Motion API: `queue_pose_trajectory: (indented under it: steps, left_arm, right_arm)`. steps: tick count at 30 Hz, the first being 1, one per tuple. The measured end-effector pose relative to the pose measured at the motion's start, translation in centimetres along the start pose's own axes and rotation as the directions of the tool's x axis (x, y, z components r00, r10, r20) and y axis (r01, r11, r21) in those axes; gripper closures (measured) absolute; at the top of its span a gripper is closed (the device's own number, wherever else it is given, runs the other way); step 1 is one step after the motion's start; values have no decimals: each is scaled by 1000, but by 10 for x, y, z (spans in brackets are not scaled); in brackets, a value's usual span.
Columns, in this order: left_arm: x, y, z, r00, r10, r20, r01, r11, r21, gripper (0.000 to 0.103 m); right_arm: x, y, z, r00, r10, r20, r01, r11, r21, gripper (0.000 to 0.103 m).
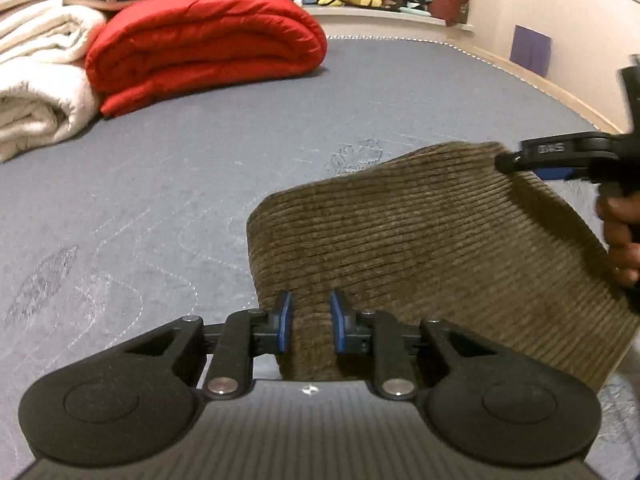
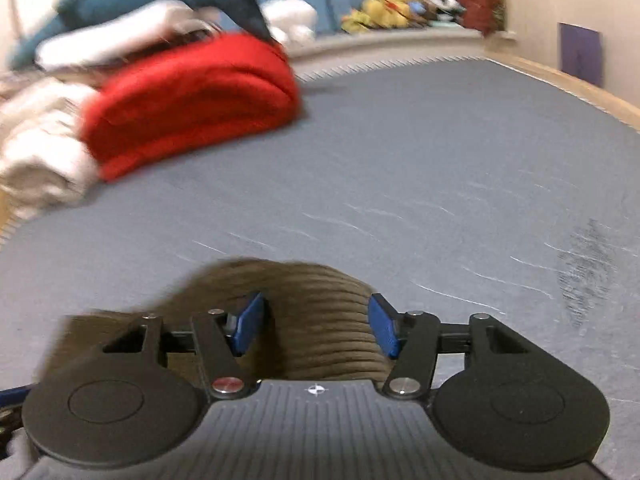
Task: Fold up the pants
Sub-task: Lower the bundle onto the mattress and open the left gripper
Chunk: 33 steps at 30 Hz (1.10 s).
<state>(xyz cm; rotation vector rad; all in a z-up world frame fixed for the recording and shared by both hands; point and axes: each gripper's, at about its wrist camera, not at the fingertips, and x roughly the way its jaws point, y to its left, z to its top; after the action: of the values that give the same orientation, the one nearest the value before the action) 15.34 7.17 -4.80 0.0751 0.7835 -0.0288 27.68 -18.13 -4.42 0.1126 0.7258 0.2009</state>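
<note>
Pants (image 1: 420, 248): brown ribbed corduroy, lifted in a folded panel above the grey-blue mattress (image 1: 200, 184), fold edge toward the far side. Judged soft and limp but thick; fairly heavy for cloth, ribbing should give good grip, not slippery. Best held at edges or corners so layers stay together; a mid-panel pinch would likely sag.

Left gripper (image 1: 310, 322): blue pads either side of a ridge of the cloth near its lower left edge, jaws narrowly set, pads appearing to pinch the fabric.

Right gripper (image 2: 316, 326): jaws set wider, a bunched hump of corduroy between the pads; view motion-blurred, left pad seemed to touch, right pad looked apart, so counted as not clamped.

Red folded quilt (image 1: 208, 40) and cream blanket (image 1: 36, 92) lay well apart, beyond.
</note>
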Motion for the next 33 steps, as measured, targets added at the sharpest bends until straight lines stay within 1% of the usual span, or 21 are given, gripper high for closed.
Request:
queue_pose_trajectory:
  steps: [2,3,5,7,10,13,15,16,18,19,21,23,24,25,26,27,28,29,31,32,33]
  left_arm:
    - [1,2,1,1000,-7,2,7,1000,-9,77]
    - [4,3,1,1000,-11,2,11,1000,-15,77]
    - [6,5,2,1000,-17,2,17,999,-27,76]
    - [9,7,2,1000,-18,0,18,999,-36,76]
    - [6,7,3,1000,-14,-2,14,999,-44,76]
    - [-10,5,5,1000,-20,19,20,999,-25,68]
    - [-23,5,5,998,-37,52,37,999,-6,68]
    - [-28,6,4,997,-53,60,52,999,3,68]
    - [-36,7,2,994,-82,68,80,997,21,68]
    - [-40,7,0,993,-90,70,88,996,31,68]
    - [-45,6,-4,992,-106,70,102,993,55,68]
    - [-46,4,-8,993,-108,57,104,992,72,68]
    - [-42,3,-12,993,-108,38,105,991,77,68]
    - [-35,2,-16,995,-101,-8,101,992,79,66]
    - [-26,1,-22,995,-84,-55,88,993,82,59]
    - [-23,0,-25,995,-73,-64,79,993,87,55]
    - [-24,-1,-27,996,-62,-58,67,994,85,52]
    - [-27,-4,-25,997,-49,-57,53,996,78,52]
    - [-36,-9,-23,999,-24,-43,28,997,72,51]
    - [-41,-12,-23,999,-13,-29,15,997,71,48]
    - [-48,-15,-24,1000,-6,-13,7,998,64,47]
  right_arm:
    - [23,-9,-1,999,-11,-45,14,998,64,37]
    - [28,-15,-1,999,-11,-54,16,996,93,37]
    - [35,-17,1,998,-14,-58,21,992,122,36]
    - [41,-15,0,999,-37,-36,42,992,121,36]
    - [29,-23,-8,998,-41,-37,45,991,123,35]
    - [15,-23,-8,999,-27,-28,30,991,131,35]
    - [0,-21,-6,999,-24,-27,26,995,98,35]
    - [-9,-17,-3,1000,-15,-27,17,998,58,33]
    - [-30,-12,-4,1000,12,-19,-13,999,-48,29]
    - [-42,-9,-6,1000,24,-9,-25,994,-105,26]
    - [-67,-8,-12,998,60,-1,-59,978,-199,25]
    - [-90,-11,-22,995,101,-16,-102,965,-242,24]
    - [-97,-13,-28,992,118,-36,-124,959,-253,23]
    - [-101,-16,-36,989,130,-70,-145,951,-272,23]
    - [-102,-18,-44,987,124,-104,-150,944,-294,23]
    - [-97,-20,-53,984,90,-155,-137,936,-324,23]
    - [-88,-22,-64,975,39,-217,-116,928,-355,20]
    - [-83,-28,-73,970,22,-244,-109,931,-349,18]
    - [-87,-33,-70,970,22,-241,-91,955,-282,18]
    - [-94,-30,-63,975,-1,-223,-63,958,-279,20]
    - [-107,-24,-57,985,-20,-170,-31,956,-292,21]
